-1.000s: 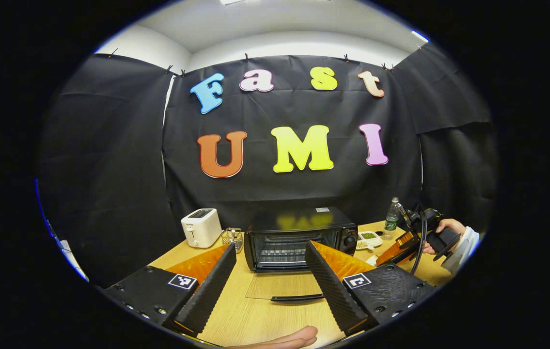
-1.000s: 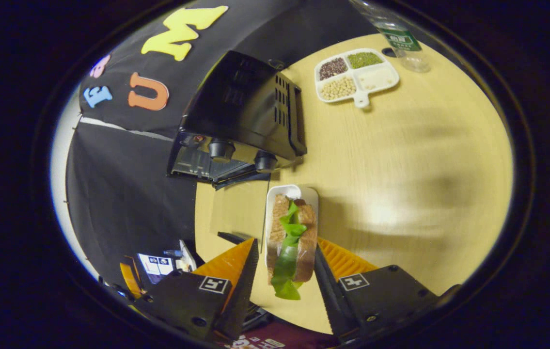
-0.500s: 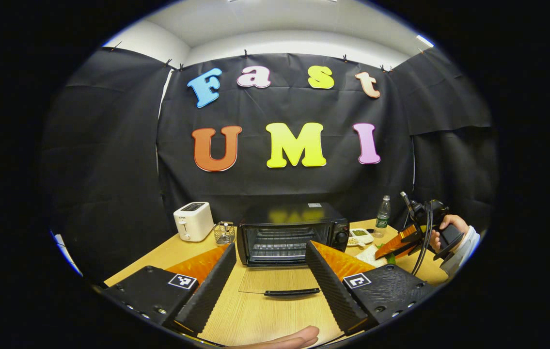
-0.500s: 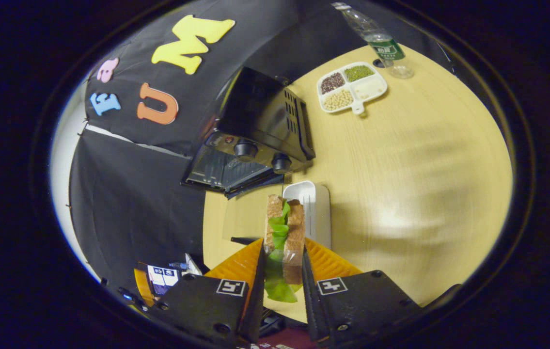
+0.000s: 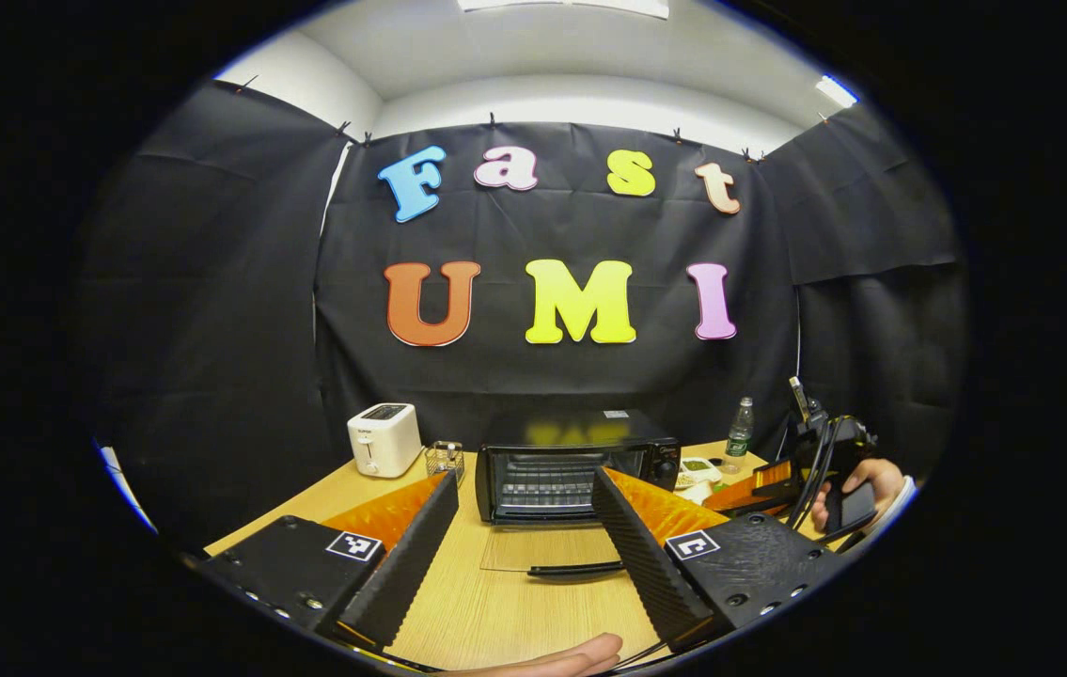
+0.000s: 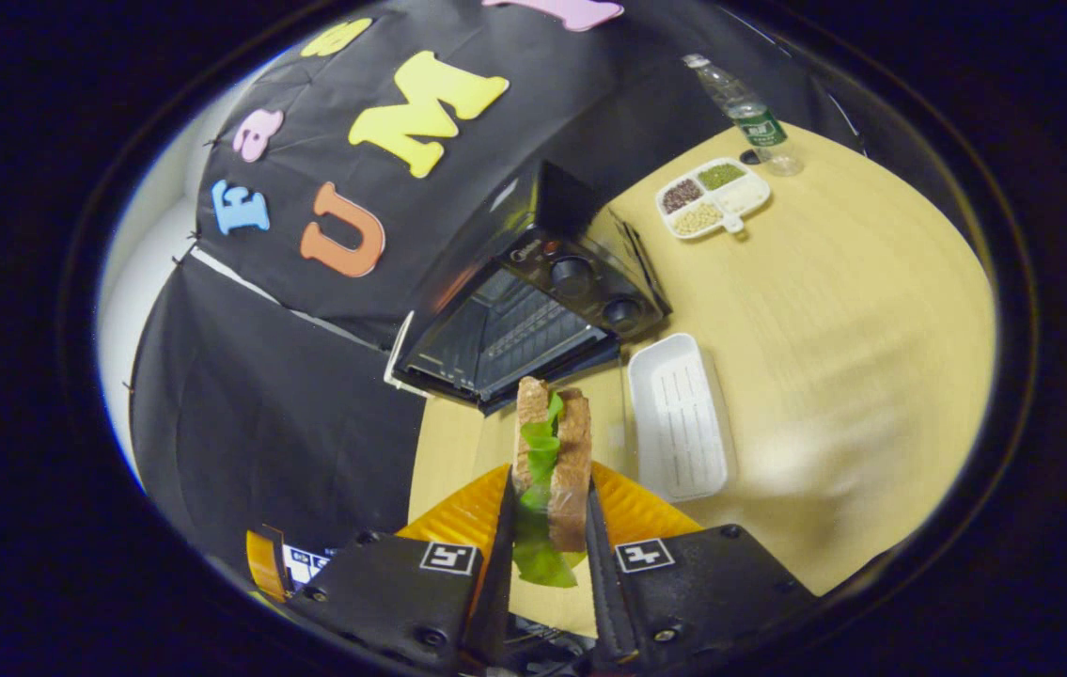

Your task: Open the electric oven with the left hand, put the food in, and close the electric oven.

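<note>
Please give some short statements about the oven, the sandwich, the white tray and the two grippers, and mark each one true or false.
1. The oven door is open. True.
2. The right gripper holds the sandwich between its jaws. True.
3. The sandwich lies on the white tray. False: the tray is empty; the sandwich is held up beside it.
4. The left gripper is shut on the door handle. False: its jaws are open and hold nothing.
5. A toaster stands left of the oven in the left gripper view. True.
</note>
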The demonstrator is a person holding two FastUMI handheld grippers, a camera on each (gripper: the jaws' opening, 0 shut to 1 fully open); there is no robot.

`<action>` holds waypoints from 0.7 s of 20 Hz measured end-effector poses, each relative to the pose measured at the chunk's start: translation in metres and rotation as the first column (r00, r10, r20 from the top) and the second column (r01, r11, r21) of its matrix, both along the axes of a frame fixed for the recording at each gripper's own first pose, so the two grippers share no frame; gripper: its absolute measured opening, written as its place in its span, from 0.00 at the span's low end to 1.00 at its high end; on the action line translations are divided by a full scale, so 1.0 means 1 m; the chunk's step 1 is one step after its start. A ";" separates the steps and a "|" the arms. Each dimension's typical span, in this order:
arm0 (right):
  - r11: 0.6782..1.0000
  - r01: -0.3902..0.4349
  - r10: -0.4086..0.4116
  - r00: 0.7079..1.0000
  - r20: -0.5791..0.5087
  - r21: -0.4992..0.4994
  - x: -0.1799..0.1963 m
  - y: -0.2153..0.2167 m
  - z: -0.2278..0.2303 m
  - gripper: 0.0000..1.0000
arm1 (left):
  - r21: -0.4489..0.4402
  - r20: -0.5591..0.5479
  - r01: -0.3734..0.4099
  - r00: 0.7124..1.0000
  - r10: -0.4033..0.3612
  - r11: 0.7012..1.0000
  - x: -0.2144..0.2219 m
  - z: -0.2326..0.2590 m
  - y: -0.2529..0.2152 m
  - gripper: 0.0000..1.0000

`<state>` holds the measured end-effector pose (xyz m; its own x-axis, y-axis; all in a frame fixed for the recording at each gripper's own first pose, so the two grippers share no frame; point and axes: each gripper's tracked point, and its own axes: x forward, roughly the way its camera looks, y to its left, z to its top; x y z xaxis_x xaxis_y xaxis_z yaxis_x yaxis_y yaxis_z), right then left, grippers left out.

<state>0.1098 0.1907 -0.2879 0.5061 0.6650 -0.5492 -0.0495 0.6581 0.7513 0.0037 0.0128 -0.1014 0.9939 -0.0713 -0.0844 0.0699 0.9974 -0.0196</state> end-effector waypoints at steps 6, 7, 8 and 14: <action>0.962 0.170 -0.179 0.984 0.023 0.214 0.028 0.084 0.002 0.40 | 0.010 -0.014 -0.006 1.000 0.006 1.000 -0.002 -0.011 0.028 0.94; 0.947 0.214 -0.228 0.973 0.032 0.241 0.039 0.094 0.002 0.40 | 0.005 -0.018 -0.015 1.000 0.016 1.000 -0.003 -0.012 0.034 0.94; 0.926 0.264 -0.285 0.957 0.044 0.270 0.050 0.101 0.003 0.40 | -0.003 -0.026 -0.024 0.999 0.024 1.000 -0.003 -0.015 0.040 0.94; 0.869 0.407 -0.440 0.896 0.063 0.280 0.112 0.141 -0.024 0.40 | -0.018 -0.032 -0.014 0.999 0.013 1.000 -0.017 -0.010 0.047 0.94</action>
